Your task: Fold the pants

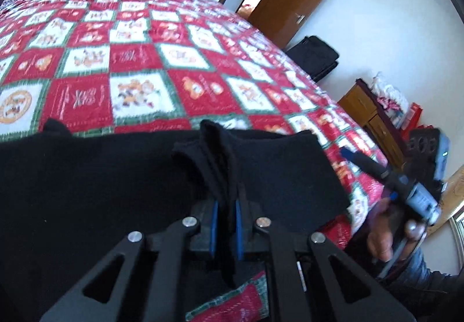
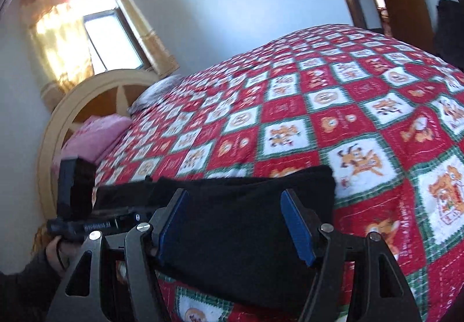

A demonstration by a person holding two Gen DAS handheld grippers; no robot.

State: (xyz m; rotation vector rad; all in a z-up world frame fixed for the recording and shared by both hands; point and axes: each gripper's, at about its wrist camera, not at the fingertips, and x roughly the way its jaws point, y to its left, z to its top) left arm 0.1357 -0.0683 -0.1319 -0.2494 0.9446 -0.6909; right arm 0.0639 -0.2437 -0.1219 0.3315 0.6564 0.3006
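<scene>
Mid-fold: left claw (image 1: 226, 223) clamped on a bunched edge of the black soft-knit pants (image 1: 101, 177) on the red-and-white checked quilted bed (image 1: 145, 61), right claw (image 2: 237, 223) apart over them; next, probably gripping and carrying across.

A home bedroom: a large bed (image 2: 333, 107) under a red-and-white patchwork quilt (image 1: 139, 61), a pink pillow (image 2: 92, 136) against a curved wooden headboard (image 2: 95, 90), a curtained window (image 2: 113, 40), a brown wooden door (image 1: 295, 0) and a low wooden cabinet (image 1: 365, 110).
</scene>
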